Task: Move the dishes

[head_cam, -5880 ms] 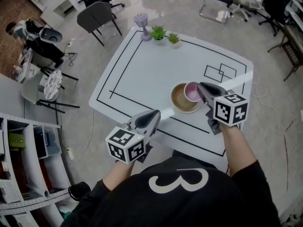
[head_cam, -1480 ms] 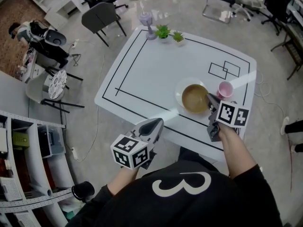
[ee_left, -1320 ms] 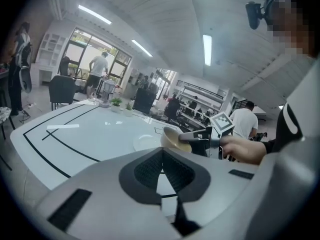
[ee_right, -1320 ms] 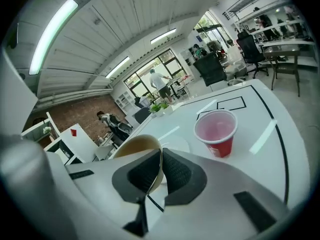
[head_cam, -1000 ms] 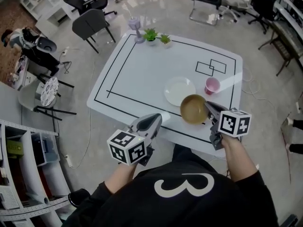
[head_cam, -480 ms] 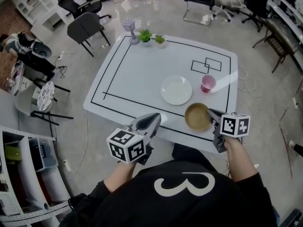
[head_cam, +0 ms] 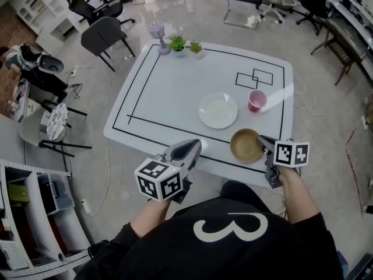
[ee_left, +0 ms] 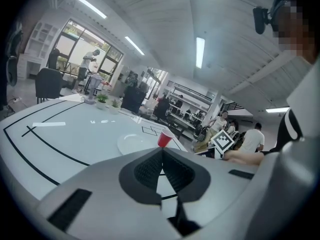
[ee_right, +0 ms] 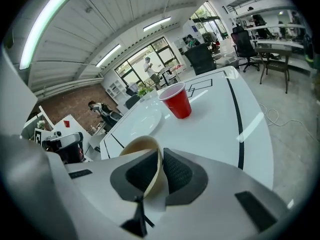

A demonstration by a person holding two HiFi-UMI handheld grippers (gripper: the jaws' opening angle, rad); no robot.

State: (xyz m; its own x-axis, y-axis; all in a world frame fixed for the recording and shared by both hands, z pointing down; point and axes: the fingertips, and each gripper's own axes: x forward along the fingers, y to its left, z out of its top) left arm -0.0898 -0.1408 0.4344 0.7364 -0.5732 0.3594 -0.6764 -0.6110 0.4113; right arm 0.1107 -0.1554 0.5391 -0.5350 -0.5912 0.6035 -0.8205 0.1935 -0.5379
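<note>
A brown bowl [head_cam: 245, 145] rests near the table's front right edge, just inside the black line. My right gripper [head_cam: 263, 143] holds its near rim. In the right gripper view the thin rim [ee_right: 141, 145] stands between the pads of the right gripper [ee_right: 161, 156]. Its jaws have just been opening a little, and both pads still lie against the rim. The white plate [head_cam: 218, 110] and red cup [head_cam: 256, 100] stand behind the bowl. My left gripper [head_cam: 187, 150] hovers shut and empty off the front edge, its pads meeting [ee_left: 162, 154].
Two small potted plants [head_cam: 176, 42] and a lilac stand [head_cam: 156, 31] sit at the table's far edge. Two overlapping black rectangles [head_cam: 254, 78] are marked behind the cup. Chairs [head_cam: 105, 37] and shelving [head_cam: 23, 214] surround the table.
The bowl came off the plate and moved toward the front edge, sinking to the table with my right gripper. Since half a second ago it has barely shifted. The left gripper stayed put.
</note>
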